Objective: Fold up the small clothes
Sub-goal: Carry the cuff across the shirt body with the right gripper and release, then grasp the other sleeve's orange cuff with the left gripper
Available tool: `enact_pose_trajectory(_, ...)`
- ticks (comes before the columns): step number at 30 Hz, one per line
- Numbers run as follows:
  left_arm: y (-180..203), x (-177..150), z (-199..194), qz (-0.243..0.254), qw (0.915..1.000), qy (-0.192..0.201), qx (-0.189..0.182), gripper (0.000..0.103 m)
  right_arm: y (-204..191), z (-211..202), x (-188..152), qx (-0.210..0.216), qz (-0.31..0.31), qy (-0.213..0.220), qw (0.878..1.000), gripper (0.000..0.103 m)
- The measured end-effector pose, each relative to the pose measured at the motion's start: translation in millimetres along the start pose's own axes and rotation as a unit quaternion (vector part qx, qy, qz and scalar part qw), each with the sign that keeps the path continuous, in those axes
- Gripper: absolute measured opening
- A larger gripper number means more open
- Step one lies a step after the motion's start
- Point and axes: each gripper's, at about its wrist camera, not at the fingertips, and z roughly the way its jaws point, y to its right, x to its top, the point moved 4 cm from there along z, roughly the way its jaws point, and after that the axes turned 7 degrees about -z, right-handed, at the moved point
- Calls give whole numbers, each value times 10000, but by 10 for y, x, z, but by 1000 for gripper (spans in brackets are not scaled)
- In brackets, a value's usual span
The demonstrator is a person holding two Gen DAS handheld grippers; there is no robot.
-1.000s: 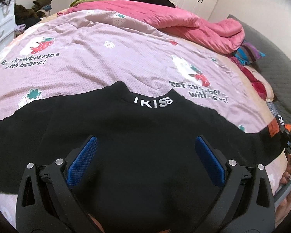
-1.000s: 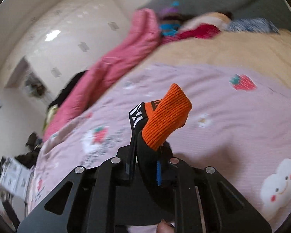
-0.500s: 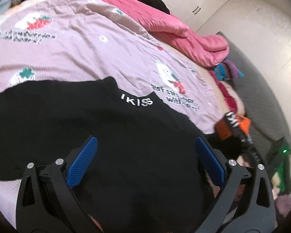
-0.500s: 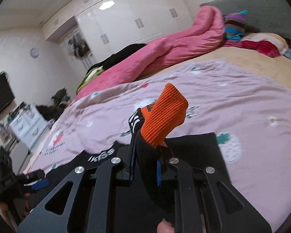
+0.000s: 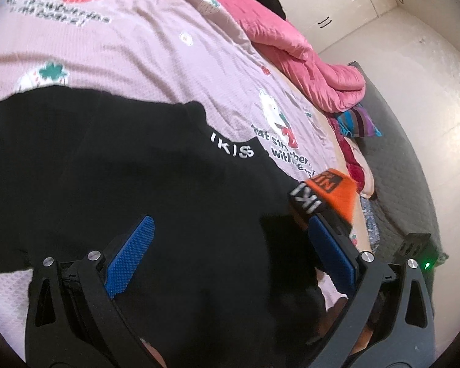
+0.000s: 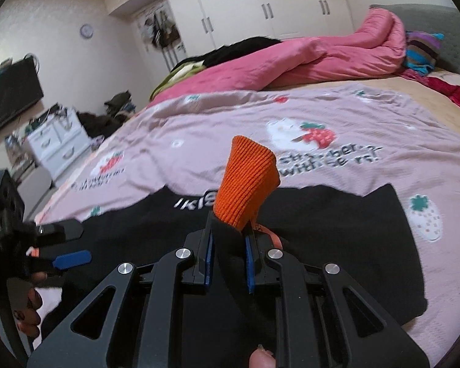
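A small black sweater [image 5: 156, 190] with white "IKISS" lettering on its collar lies spread on the pink strawberry bedsheet [image 5: 132, 49]. My left gripper [image 5: 230, 245] is open and hovers just above the sweater's body. My right gripper [image 6: 228, 239] is shut on the sweater's sleeve, with the orange ribbed cuff [image 6: 245, 184] sticking up past the fingertips. The cuff [image 5: 331, 190] also shows in the left wrist view, carried over the sweater's right side. The left gripper shows at the left edge of the right wrist view [image 6: 64, 248].
A rumpled pink duvet [image 6: 291, 61] lies across the far side of the bed, with dark clothes behind it and a striped item [image 6: 420, 49] by the grey headboard. A white drawer unit [image 6: 55, 144] stands on the floor to the left. White wardrobes line the back wall.
My right gripper has carried the orange-cuffed sleeve inward over the sweater's body, toward the left gripper. The left gripper has stayed open and turned its view to the right.
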Motion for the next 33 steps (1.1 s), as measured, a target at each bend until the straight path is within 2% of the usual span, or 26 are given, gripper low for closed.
enact_pose_trajectory(7,-93,-26,128,-210,9993,-210,-216,94,-248,155,-137,270,-265,-227,9990,19)
enact_pose_trajectory(10,-87,-48,187,-192,9991,-285,-258,94,-330,172,-182,534,-299,-327,9976,34)
enact_pose_trajectory(13,-72,-71,217,-218,9986,-297,-387,94,-360,121,-189,717,-329,-342,9963,37)
enact_pose_trajectory(16,-71,-102,282,-226,9981,-383,-415,89,-318,47,-166,855,-187,-288,9957,44)
enact_pose_trajectory(18,-53,-149,340,-205,9977,-479,-436,77,-274,-23,-140,979,-95,-206,9949,47)
enact_pose_trajectory(20,-17,-197,394,-135,9973,-558,-452,72,-214,-97,-92,827,-105,-112,9965,48)
enact_pose_trajectory(25,21,-308,558,2,9969,-727,-293,71,-28,-191,-30,610,19,-17,9981,48)
enact_pose_trajectory(28,21,-361,640,103,9974,-710,-54,71,77,-212,-26,534,141,-36,9985,53)
enact_pose_trajectory(31,62,-391,681,316,9975,-624,106,71,169,-229,-27,444,238,-51,9987,53)
enact_pose_trajectory(33,98,-406,702,483,9971,-549,223,56,234,-251,-27,397,314,-43,9987,53)
